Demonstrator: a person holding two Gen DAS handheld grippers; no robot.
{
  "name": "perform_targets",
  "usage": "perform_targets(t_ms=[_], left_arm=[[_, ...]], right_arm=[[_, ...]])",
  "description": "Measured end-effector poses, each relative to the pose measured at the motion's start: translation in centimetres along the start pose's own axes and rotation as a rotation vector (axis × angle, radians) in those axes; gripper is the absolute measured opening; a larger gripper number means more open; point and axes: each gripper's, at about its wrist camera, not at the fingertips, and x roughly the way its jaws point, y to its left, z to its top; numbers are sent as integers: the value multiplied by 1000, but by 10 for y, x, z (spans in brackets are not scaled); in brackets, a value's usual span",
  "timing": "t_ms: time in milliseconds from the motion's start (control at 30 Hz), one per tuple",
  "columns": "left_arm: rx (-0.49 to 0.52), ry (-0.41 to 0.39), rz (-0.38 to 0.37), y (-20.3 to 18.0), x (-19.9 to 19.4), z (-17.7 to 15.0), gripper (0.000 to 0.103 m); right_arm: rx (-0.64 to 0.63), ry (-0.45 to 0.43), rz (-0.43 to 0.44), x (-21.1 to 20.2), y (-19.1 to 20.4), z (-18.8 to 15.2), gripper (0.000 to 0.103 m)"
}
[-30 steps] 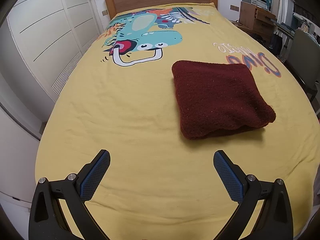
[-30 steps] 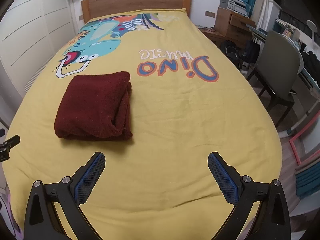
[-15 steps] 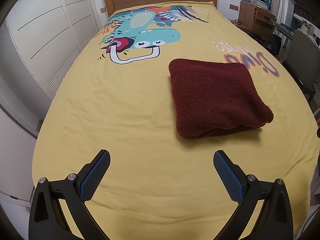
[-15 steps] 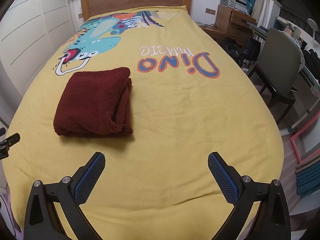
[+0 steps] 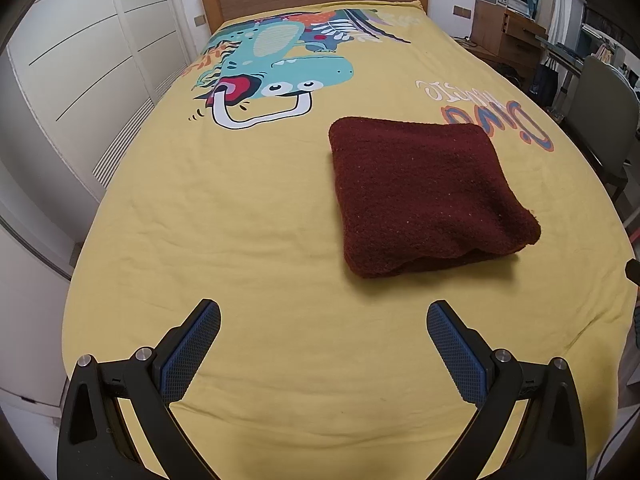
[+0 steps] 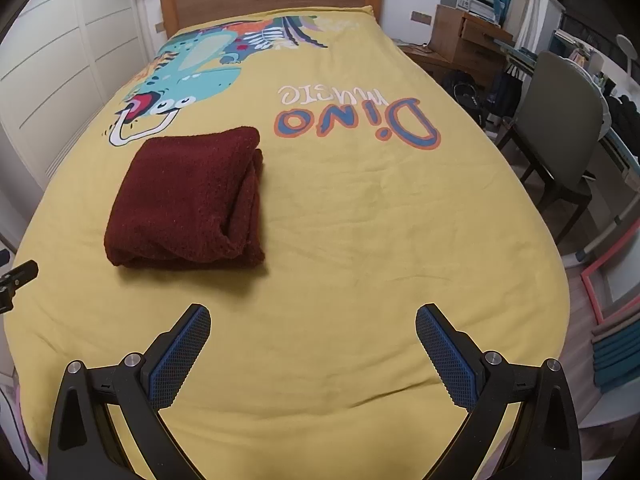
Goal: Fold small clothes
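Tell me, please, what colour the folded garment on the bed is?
Dark maroon red folded garment, clearest in the left wrist view.

Soft, even indoor light fell across the yellow dinosaur-print bedspread (image 5: 248, 216), the folded dark-red fleece garment (image 6: 188, 200) cast a faint shadow, focus stayed sharp, and fisheye distortion bent and darkened the edges.

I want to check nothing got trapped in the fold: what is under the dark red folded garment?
The dark red folded garment lies on the yellow bedspread, clear of both open grippers. Only its own layers show at the edges; anything beneath or inside is hidden.
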Motion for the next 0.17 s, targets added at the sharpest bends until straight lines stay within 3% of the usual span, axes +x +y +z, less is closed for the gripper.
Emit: perform_targets(t_ms=[167], left_arm=[[-6,6,-7,0,1,0,102]], right_arm=[[1,2,0,0,0,0,102]])
